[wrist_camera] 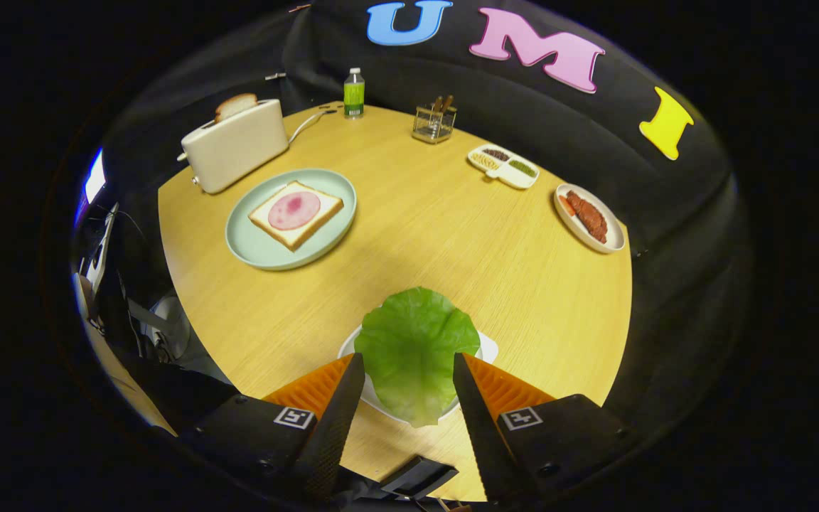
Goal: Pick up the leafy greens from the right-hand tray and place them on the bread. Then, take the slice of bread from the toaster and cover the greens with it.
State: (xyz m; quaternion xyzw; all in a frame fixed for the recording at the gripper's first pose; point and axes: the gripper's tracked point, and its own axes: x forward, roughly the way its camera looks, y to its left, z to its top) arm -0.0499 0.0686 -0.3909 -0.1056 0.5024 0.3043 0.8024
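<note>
Between the two fingers, low over the near edge of the table, lies the lettuce leaf (pixel 415 352) — broad, ruffled, resting on a small white tray (pixel 489 350) whose rim shows at either side of it. Its long axis runs straight away from the gripper: the frilled wide end points toward the table's middle, the narrower stem end hangs just over the tray's near rim, toward the camera. It lies flat, not lifted.

The gripper (pixel 407 370) stands spread wide, one finger on each flank of the leaf. Whether either finger touches the leaf's edge cannot be told; both pressing on it does not look to be the case, so nothing is held.

Progress, as judged: at the very start. Greens not yet picked up — still on their tray. The bread slice (pixel 296 215), topped with a round of pink ham, sits bare of any green on the pale blue plate (pixel 247 245), well beyond the fingers and off to the left. Behind the plate the toaster (pixel 237 146) holds its toast slice (pixel 234 106), standing up out of the slot, untouched. Both steps remain: leaf onto bread, then toast over leaf.

Farther out on the wooden table (pixel 452 235): a green bottle (pixel 354 94), a clear utensil holder (pixel 434 122), a divided condiment dish (pixel 504 166), and an oval dish of meat (pixel 589 217) to the right.
</note>
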